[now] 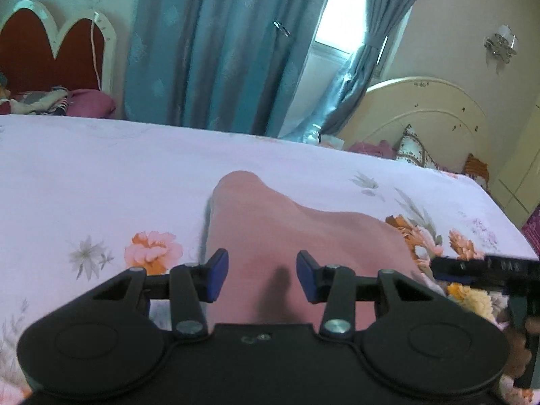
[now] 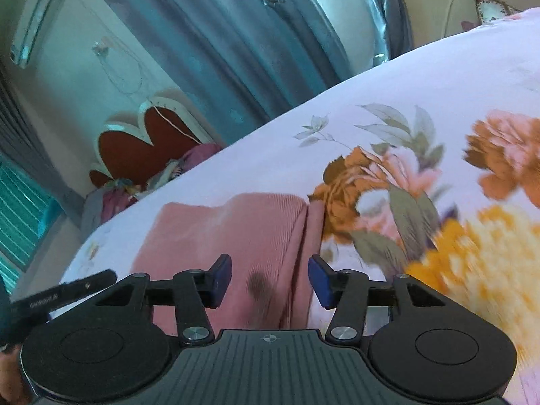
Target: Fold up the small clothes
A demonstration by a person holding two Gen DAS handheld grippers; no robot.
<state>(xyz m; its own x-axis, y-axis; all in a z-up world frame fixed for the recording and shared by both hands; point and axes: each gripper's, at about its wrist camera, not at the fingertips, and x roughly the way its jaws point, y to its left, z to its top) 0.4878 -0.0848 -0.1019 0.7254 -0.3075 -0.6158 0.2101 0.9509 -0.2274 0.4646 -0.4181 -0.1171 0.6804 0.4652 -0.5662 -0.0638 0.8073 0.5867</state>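
Note:
A small pink ribbed garment (image 1: 270, 236) lies on the floral bed sheet (image 1: 101, 175), folded into a narrow strip that runs away from me. My left gripper (image 1: 262, 275) is open just above its near part, blue pads on either side, holding nothing. In the right wrist view the same garment (image 2: 236, 233) shows a folded edge on its right side. My right gripper (image 2: 270, 280) is open over that edge and empty. The other gripper shows at the right edge of the left view (image 1: 486, 270) and at the left edge of the right view (image 2: 64, 293).
Blue curtains (image 1: 216, 50) and a bright window hang behind the bed. A red heart-shaped headboard (image 1: 50, 47) with bedding stands at the far left. A cream headboard (image 1: 422, 114) with cushions stands at the far right. The sheet (image 2: 438, 168) has large orange flowers.

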